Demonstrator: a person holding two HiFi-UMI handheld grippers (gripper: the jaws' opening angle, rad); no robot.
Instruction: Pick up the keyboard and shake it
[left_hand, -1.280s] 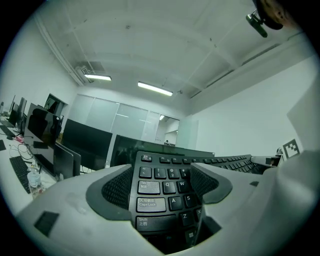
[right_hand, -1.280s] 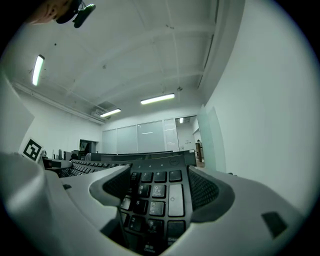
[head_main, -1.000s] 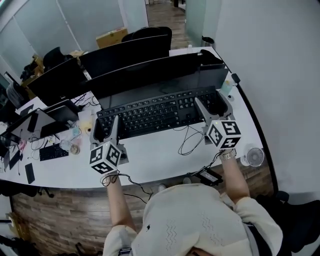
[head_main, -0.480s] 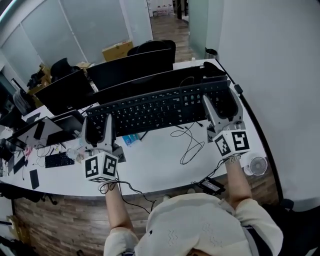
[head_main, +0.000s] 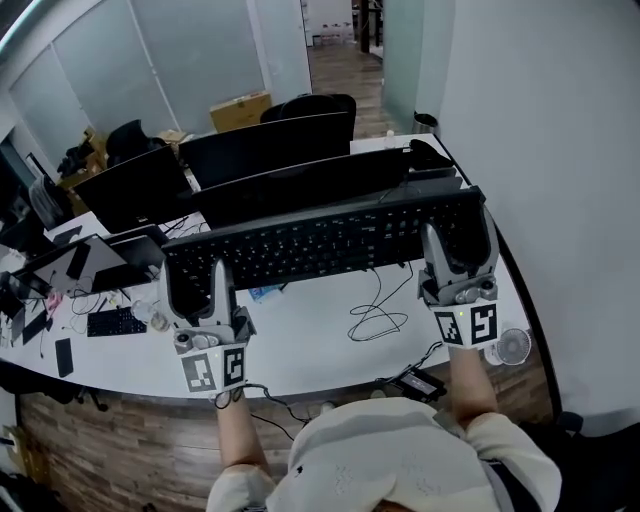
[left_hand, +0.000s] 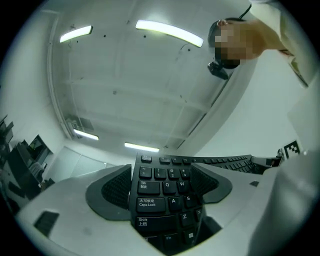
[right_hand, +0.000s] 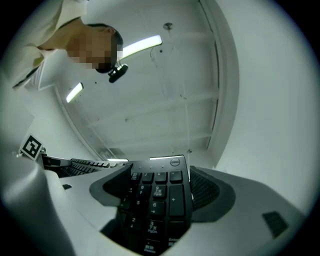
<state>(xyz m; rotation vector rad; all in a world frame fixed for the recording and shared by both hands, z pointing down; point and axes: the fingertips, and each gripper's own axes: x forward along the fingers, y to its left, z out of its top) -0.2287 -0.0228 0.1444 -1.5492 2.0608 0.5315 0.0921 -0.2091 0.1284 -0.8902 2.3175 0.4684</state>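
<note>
Head view has the keyboard (head_main: 320, 240) off the desk (head_main: 300, 340), held in the air in front of the person and just before the row of monitors (head_main: 300, 185). Each end is clamped. The left gripper (head_main: 197, 280) has its jaws closed across the end with the Tab and Caps Lock keys, and the right gripper (head_main: 460, 250) bites the number-pad end in the same way. Both gripper views show the textured pads pressed against the board's front and back edges, with keys filling the gap between them.

The pick-up looks done. The shaking is what remains, though a single moment cannot show whether it has begun.

The long axis runs left to right across the person, with the right end a little farther away. The key face is turned up and toward the person. The function row is the far edge, and it seems tipped upward, since both gripper cameras look past it at the ceiling.

A looped cable (head_main: 375, 315) lies on the desk below and probably runs to the keyboard.
</note>
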